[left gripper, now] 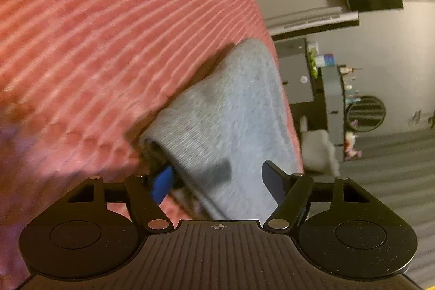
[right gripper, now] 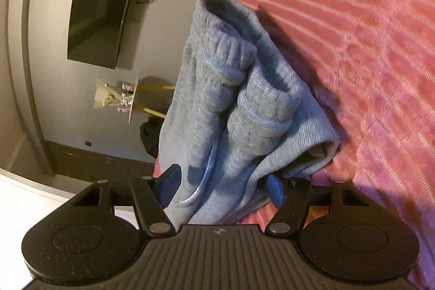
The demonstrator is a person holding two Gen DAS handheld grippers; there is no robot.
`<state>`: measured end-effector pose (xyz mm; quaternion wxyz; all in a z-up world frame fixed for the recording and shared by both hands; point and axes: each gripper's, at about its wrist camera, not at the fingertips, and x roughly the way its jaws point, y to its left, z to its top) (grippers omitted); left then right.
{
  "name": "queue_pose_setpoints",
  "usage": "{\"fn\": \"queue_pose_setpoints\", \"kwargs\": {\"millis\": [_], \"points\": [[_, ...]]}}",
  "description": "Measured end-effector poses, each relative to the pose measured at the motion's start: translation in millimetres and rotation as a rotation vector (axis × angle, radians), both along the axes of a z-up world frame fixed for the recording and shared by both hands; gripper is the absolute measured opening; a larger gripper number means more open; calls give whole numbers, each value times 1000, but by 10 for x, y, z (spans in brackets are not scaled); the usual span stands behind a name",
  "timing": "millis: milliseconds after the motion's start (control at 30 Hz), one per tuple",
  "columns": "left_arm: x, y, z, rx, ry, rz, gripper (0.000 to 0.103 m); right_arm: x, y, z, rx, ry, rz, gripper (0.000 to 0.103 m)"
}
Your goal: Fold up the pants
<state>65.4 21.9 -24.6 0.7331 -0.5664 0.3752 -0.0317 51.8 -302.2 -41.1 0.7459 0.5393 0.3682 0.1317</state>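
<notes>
The grey knit pants (left gripper: 225, 113) lie folded near the edge of a bed covered with a pink ribbed blanket (left gripper: 108, 31). In the left wrist view my left gripper (left gripper: 217, 181) straddles the fabric, its blue-padded fingers (left gripper: 161, 185) wide apart on either side of a fold. In the right wrist view the pants (right gripper: 239, 99) are bunched, with ribbed cuffs (right gripper: 231, 56) on top. My right gripper (right gripper: 221, 186) has its fingers (right gripper: 276, 188) spread around the near end of the bundle, not pressed together.
The pink blanket (right gripper: 353, 45) fills most of the bed. Beyond the bed edge are a grey wall, a dark wall-mounted TV (right gripper: 98, 15), a small table with gift bags (right gripper: 117, 99), a grey cabinet (left gripper: 296, 69) and a white furry shape (left gripper: 320, 151) on the floor.
</notes>
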Motion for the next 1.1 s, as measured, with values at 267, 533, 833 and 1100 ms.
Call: {"fn": "queue_pose_setpoints", "kwargs": {"millis": [267, 533, 833, 1100], "points": [[80, 162, -130, 95, 53, 94, 17, -74, -22, 43, -44, -27, -17, 66], [10, -109, 261, 310, -30, -67, 66, -158, -178, 65, 4, -18, -108, 70], [79, -332, 289, 460, 43, -169, 73, 10, -203, -95, 57, 90, -210, 54], [-115, -329, 449, 626, 74, -233, 81, -27, -95, 117, -187, 47, -133, 48]]}}
